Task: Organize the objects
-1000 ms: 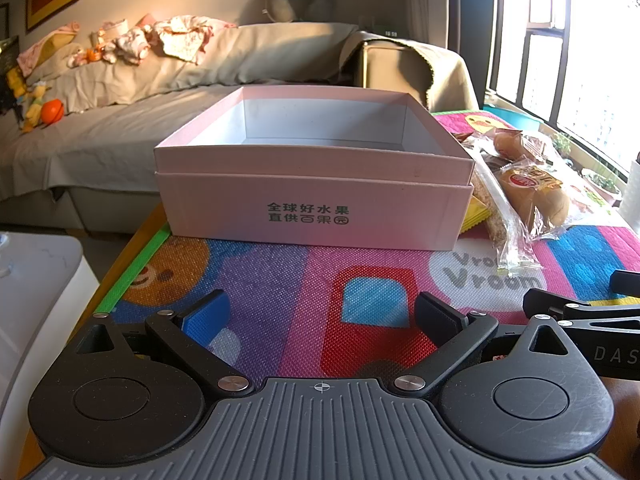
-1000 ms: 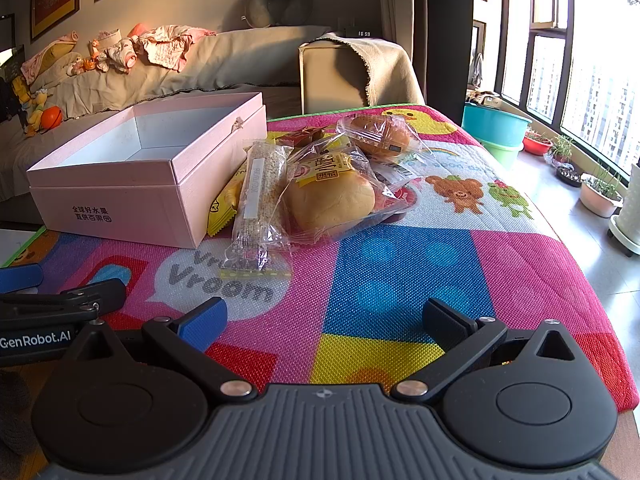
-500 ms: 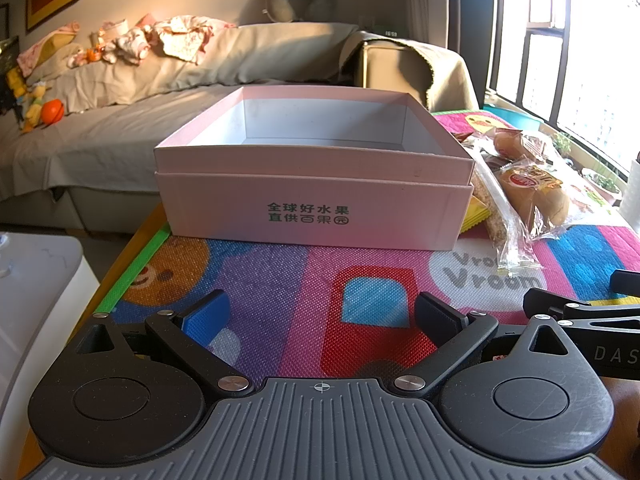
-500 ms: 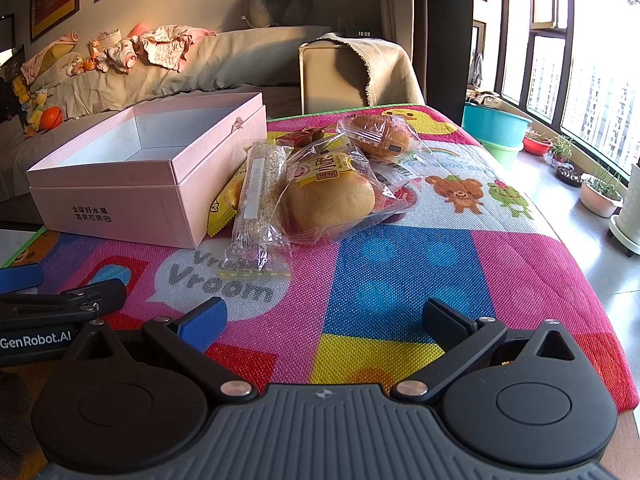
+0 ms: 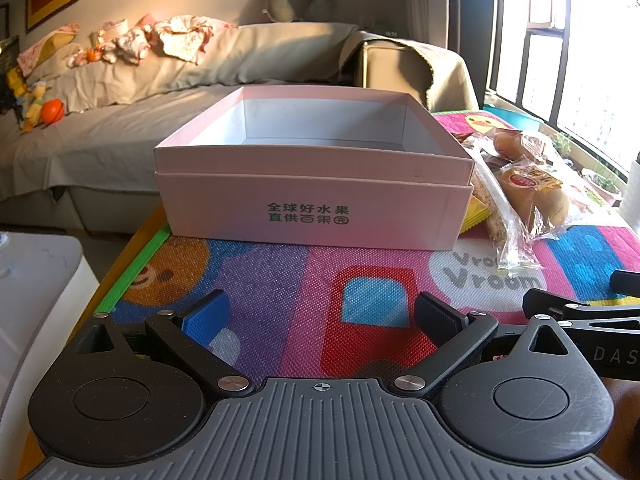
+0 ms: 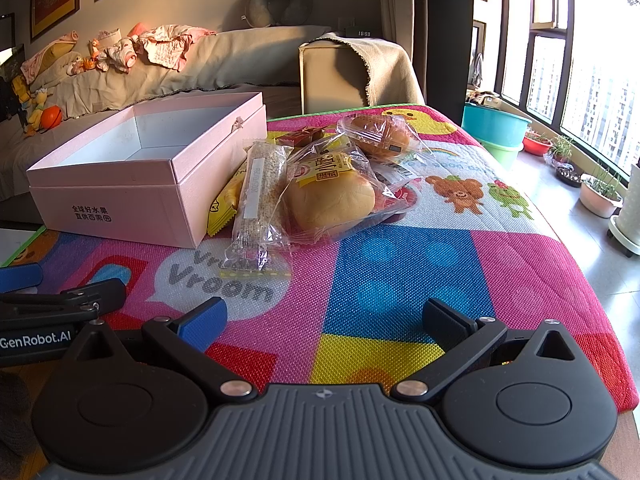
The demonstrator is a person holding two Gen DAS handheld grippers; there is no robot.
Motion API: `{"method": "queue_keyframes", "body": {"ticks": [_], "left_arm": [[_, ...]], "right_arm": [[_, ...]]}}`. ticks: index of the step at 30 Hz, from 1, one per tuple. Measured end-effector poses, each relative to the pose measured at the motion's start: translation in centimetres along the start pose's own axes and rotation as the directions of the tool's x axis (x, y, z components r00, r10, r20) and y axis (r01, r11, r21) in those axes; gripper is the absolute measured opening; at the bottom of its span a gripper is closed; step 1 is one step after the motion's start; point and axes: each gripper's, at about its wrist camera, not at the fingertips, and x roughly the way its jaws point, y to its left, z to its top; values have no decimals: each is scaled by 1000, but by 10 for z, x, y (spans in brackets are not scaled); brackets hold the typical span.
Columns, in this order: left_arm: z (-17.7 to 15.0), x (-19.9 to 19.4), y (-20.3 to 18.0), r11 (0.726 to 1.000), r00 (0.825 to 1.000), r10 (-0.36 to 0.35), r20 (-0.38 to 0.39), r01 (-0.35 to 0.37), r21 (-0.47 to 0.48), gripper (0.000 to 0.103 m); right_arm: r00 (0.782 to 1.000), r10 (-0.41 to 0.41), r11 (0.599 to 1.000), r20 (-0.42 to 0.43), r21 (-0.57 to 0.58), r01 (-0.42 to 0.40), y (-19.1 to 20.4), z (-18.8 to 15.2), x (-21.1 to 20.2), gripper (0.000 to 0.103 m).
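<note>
An open, empty pink box [image 5: 312, 208] [image 6: 132, 184] stands on the colourful play mat [image 6: 400, 264]. To its right lies a pile of wrapped snacks: a large bun [image 6: 330, 196] [image 5: 534, 196], a long cereal bar [image 6: 256, 208] [image 5: 498, 220], a yellow packet [image 6: 224, 204], a smaller bun [image 6: 378, 134] and a small red-brown packet [image 6: 302, 136]. My left gripper [image 5: 320, 314] is open and empty, low over the mat in front of the box. My right gripper [image 6: 324, 318] is open and empty, in front of the snacks.
A grey sofa [image 5: 120, 120] with clothes and toys stands behind the mat. A white container [image 5: 32, 288] is at the left. Basins [image 6: 496, 128] and plant pots [image 6: 600, 196] stand on the floor by the window at right.
</note>
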Motion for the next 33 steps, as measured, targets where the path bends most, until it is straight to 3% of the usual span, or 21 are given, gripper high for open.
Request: {"method": "queue_keyframes", "body": {"ticks": [10, 21, 31, 33], "left_arm": [[-1, -1, -1, 1000, 1000, 8, -1, -8, 9, 102], [-1, -1, -2, 1000, 1000, 11, 0, -11, 8, 102], [8, -14, 20, 997, 997, -72, -12, 72, 5, 101], [21, -24, 33, 997, 997, -73, 27, 74, -10, 101]], "right_arm": [[1000, 3, 1000, -4, -2, -3, 0, 0, 0, 103], [997, -13, 1000, -74, 6, 14, 1, 8, 3, 103], [988, 23, 1000, -150, -11, -25, -2, 19, 5, 103], [985, 60, 998, -164, 16, -58, -7, 24, 2, 103]]}}
